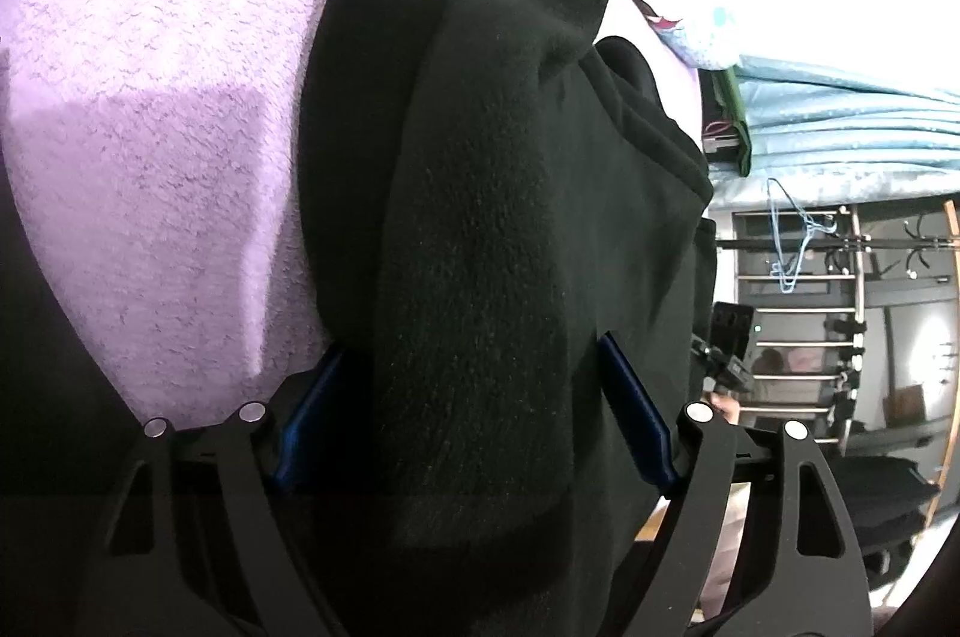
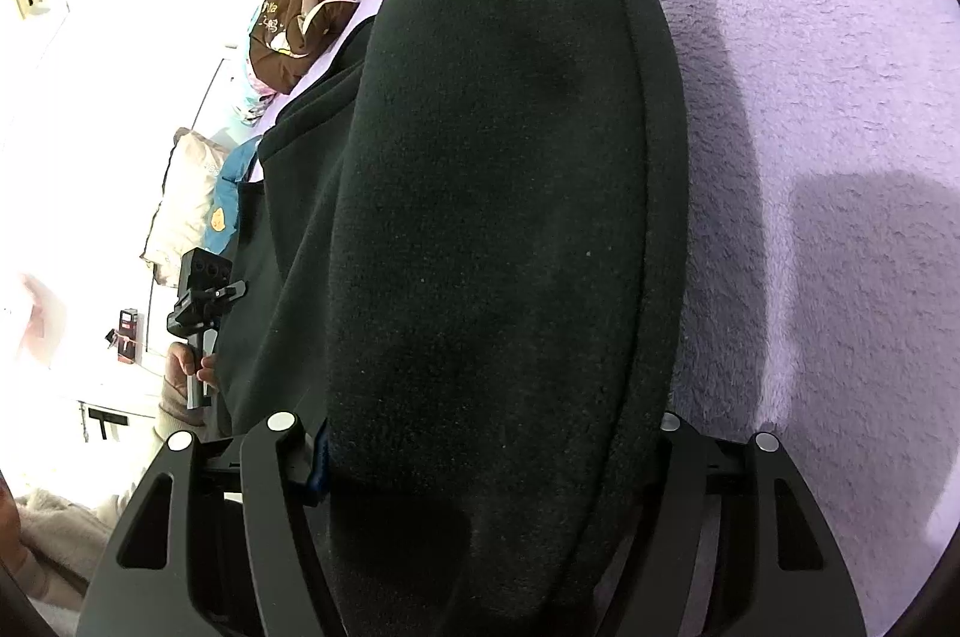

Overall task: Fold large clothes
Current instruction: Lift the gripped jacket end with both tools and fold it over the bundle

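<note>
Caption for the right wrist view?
Right gripper closed around a thick fold of black fleece garment over a lilac plush blanket.

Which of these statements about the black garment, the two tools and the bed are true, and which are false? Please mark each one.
1. The black fleece garment lies on a purple fuzzy blanket. True.
2. The left tool has nothing between its fingers. False: thick black fleece fills the gap between its blue pads.
3. The right tool has folded fleece between its fingers. True.
4. The garment is white cotton. False: it is black fleece.
5. A blue clothes hanger hangs in the left wrist view. True.
6. In the right wrist view, the other tool lies abandoned on the bed. False: a hand holds its handle.
</note>
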A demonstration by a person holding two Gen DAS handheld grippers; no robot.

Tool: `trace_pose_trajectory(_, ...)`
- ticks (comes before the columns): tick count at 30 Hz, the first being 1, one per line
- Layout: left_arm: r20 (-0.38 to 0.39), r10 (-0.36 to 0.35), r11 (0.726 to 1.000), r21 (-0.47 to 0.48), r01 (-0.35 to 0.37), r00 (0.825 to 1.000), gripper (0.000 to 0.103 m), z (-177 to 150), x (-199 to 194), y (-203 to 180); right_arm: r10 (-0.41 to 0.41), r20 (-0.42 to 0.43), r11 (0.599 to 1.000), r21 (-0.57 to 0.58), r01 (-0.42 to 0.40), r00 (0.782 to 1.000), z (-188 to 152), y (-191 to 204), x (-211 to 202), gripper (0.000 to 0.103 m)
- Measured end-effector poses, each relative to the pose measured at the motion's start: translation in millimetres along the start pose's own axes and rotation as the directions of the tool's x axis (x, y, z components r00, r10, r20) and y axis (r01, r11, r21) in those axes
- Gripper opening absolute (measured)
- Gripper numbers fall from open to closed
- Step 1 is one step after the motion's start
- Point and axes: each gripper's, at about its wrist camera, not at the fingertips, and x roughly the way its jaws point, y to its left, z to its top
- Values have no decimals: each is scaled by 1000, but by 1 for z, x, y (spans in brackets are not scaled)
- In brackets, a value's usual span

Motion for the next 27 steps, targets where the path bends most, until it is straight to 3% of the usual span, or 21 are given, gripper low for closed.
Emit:
trace_pose_trajectory(12,-11,18,999,31,-17,1000,57,-1,-1,3,-6,-5,1000,12,6,1000,0,0,0,63)
trace_pose_trajectory(17,-6,20,999,50,-20,1000,42,-3,-2,1,-1,-12,1000,17,1,1000,0,2,-1,52)
trace_pose_trajectory(19,-2,19,998,63,-19,1000,37,-4,-3,-2,28,-14,999,15,-28,1000,0,3,-3,40)
trace_pose_trajectory(21,-1,18,997,73,-18,1000,32,-5,-2,-4,28,-6,1000,-3,-28,1000,-2,7,-5,36)
trace_pose_trajectory(27,2,-1,997,72,1,1000,27,-5,-4,-4,21,37,1000,-15,-20,999,-6,21,-13,29)
